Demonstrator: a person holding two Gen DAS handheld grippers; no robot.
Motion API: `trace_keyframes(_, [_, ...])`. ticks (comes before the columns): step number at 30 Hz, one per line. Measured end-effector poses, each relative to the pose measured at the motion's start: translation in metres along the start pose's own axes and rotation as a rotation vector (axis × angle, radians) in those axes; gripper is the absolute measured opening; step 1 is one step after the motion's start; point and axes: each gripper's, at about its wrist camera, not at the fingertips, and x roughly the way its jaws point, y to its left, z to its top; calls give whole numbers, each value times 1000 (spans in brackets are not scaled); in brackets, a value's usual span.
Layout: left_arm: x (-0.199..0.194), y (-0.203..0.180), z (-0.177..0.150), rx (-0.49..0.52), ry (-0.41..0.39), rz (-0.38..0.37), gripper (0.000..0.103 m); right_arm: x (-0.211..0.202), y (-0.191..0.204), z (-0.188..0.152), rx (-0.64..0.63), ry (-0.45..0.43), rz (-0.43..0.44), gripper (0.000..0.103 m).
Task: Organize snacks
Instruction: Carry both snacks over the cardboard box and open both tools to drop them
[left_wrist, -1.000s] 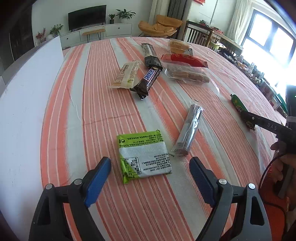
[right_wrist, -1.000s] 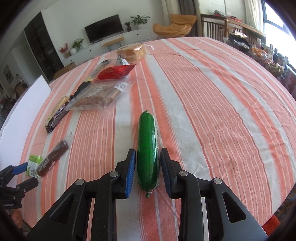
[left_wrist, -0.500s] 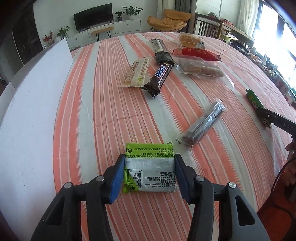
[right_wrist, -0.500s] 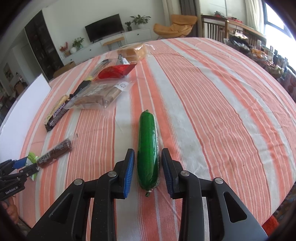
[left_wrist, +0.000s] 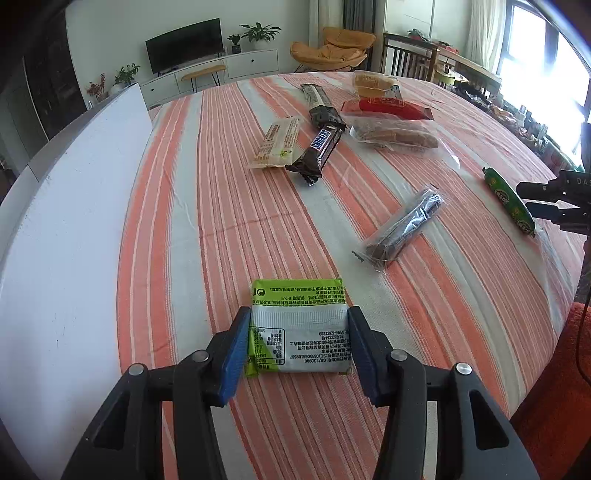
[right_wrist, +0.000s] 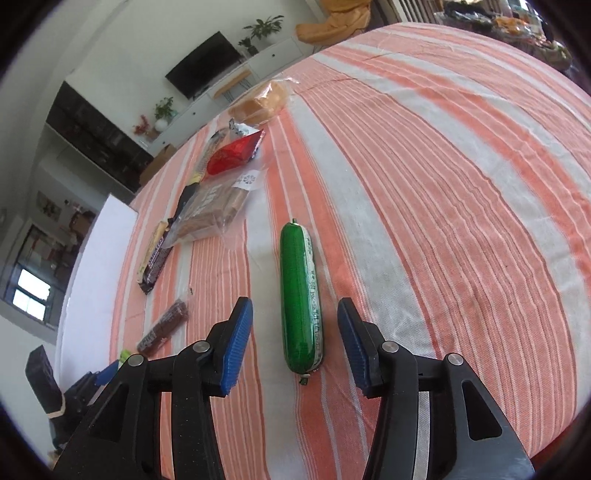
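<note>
Striped tablecloth (left_wrist: 229, 206); left hand-held gripper (left_wrist: 297, 345), down-tilted, clamped on green packet (left_wrist: 297, 326); right hand-held gripper (right_wrist: 295, 338) just-opened around green sausage (right_wrist: 299, 295).

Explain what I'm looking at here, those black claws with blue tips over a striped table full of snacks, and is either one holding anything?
These are two hand-held grippers, each carrying a wide-angle camera that looks along its fingers; one picture comes from each. The left gripper has closed its blue pads on a green and white snack packet lying on the striped tablecloth. The right gripper has just been opening: the green sausage lies between its jaws, clear of both pads, so it is not gripped. Farther back lie a Snickers bar, a clear-wrapped dark bar, a beige wafer pack, a red packet and bagged bread.
</note>
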Motion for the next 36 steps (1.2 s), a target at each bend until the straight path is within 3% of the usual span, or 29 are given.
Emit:
trace_keyframes(3, [-2, 7, 0, -53, -9, -33, 50, 2, 13, 22, -32, 87, -75, 53])
trace_keyframes(8, [-15, 15, -1, -127, -18, -107, 50, 32, 54, 26, -231, 195, -228, 47])
trace_keyframes(11, [-30, 14, -1, -131, -48, -126, 50, 40, 53, 22, -259, 197, -270, 24])
trace_keyframes(17, [-52, 6, 8, -139, -98, -154, 50, 6, 47, 9, -170, 134, -139, 23])
trace_keyframes(21, [-70, 6, 17, -185, -123, -231, 50, 5, 55, -9, -198, 161, -167, 23])
trace_keyframes(26, [-131, 35, 27, -287, -199, -344, 50, -4, 119, -25, -297, 178, -66, 24])
trace_keyframes(29, [-183, 72, 31, -331, -304, -292, 50, -20, 195, -31, -394, 166, 89, 24])
trace_keyframes(32, [-221, 123, 27, -408, -381, -157, 50, -34, 280, -40, -503, 161, 251, 24])
trace_keyframes(36, [-230, 191, 10, -537, -384, 49, 50, -31, 376, -61, -617, 197, 407, 24])
